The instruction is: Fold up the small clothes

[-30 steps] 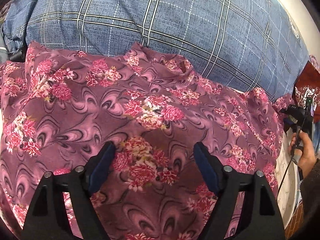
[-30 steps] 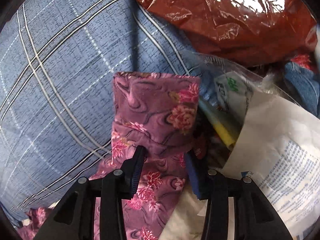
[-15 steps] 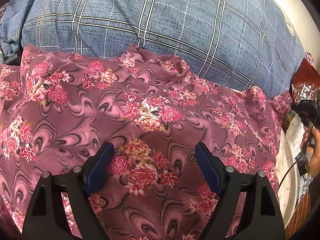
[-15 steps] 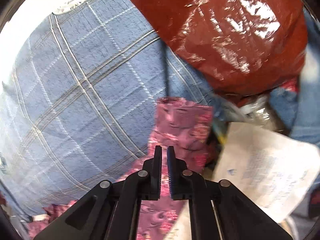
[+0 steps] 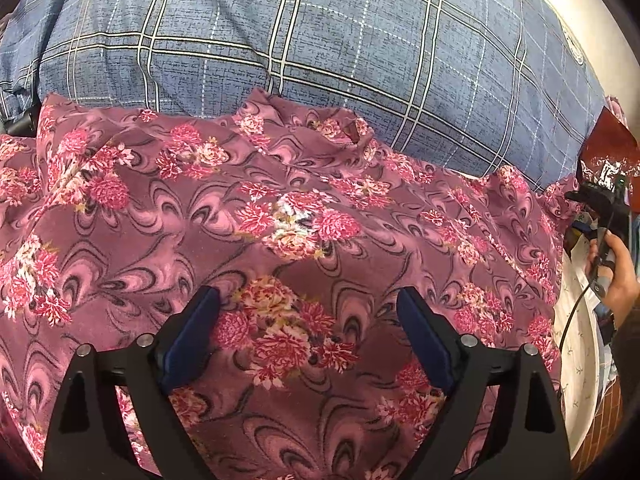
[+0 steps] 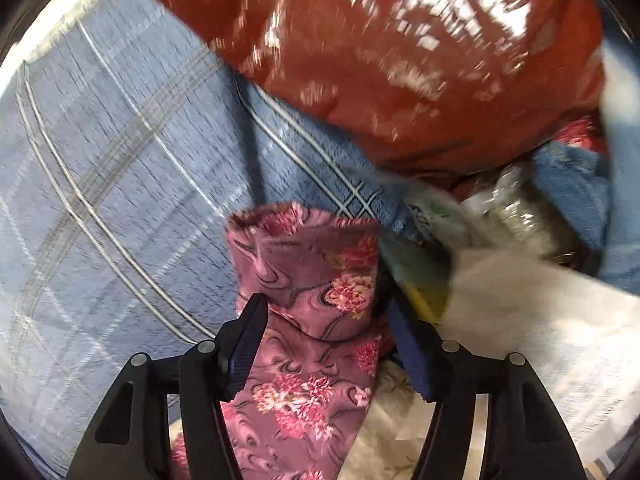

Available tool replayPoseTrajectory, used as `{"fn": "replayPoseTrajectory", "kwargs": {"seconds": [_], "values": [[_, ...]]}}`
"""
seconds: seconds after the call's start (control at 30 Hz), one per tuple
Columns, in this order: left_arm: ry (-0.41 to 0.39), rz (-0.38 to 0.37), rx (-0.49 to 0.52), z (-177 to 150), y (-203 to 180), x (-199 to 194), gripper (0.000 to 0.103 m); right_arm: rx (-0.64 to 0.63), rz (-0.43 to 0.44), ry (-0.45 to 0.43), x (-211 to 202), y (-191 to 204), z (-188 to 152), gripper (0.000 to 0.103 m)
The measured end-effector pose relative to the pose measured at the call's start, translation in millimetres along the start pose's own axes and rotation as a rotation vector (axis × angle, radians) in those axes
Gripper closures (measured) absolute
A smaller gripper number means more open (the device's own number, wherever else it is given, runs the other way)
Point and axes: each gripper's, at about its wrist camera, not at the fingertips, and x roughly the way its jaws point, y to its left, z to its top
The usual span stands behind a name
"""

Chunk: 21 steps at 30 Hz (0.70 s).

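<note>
A purple garment with pink flowers (image 5: 280, 220) lies spread over the bed in the left wrist view. My left gripper (image 5: 308, 312) is open, its fingers apart just above the cloth. In the right wrist view a narrow end of the same garment, like a sleeve (image 6: 312, 276), lies between the fingers of my right gripper (image 6: 324, 320), which is open around it without pinching it. The right gripper in a hand also shows at the right edge of the left wrist view (image 5: 608, 216). The right wrist view is blurred.
A blue plaid pillow (image 5: 320, 40) lies behind the garment and shows at the left of the right wrist view (image 6: 120, 160). A shiny red plastic bag (image 6: 400, 60), a white printed sheet (image 6: 540, 340), blue cloth (image 6: 572, 176) and small clutter lie to the right.
My right gripper was shut half a second ago and has opened again around the sleeve end, moving closer to it. My left gripper stays open over the garment, shifted only slightly.
</note>
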Motion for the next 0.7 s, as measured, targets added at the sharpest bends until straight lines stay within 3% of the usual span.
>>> {"fn": "replayPoseTrajectory", "kwargs": {"seconds": [0.03, 0.1, 0.13, 0.4, 0.57, 0.7], "values": [[0.0, 0.0, 0.001, 0, 0, 0, 0.011, -0.003, -0.01, 0.001, 6, 2, 0, 0.073], [0.0, -0.001, -0.002, 1, 1, 0, 0.011, -0.009, -0.034, -0.014, 8, 4, -6, 0.085], [0.001, -0.002, -0.003, 1, 1, 1, 0.011, -0.003, -0.004, -0.029, 4, 3, -9, 0.095], [0.006, -0.028, -0.042, 5, 8, -2, 0.011, -0.087, 0.139, -0.08, -69, 37, -34, 0.097], [0.015, -0.018, -0.102, 18, 29, -11, 0.011, -0.206, 0.22, -0.081, -127, 88, -80, 0.097], [0.043, -0.026, -0.136, 32, 49, -15, 0.011, -0.289, 0.286, -0.027, -164, 133, -121, 0.097]]}}
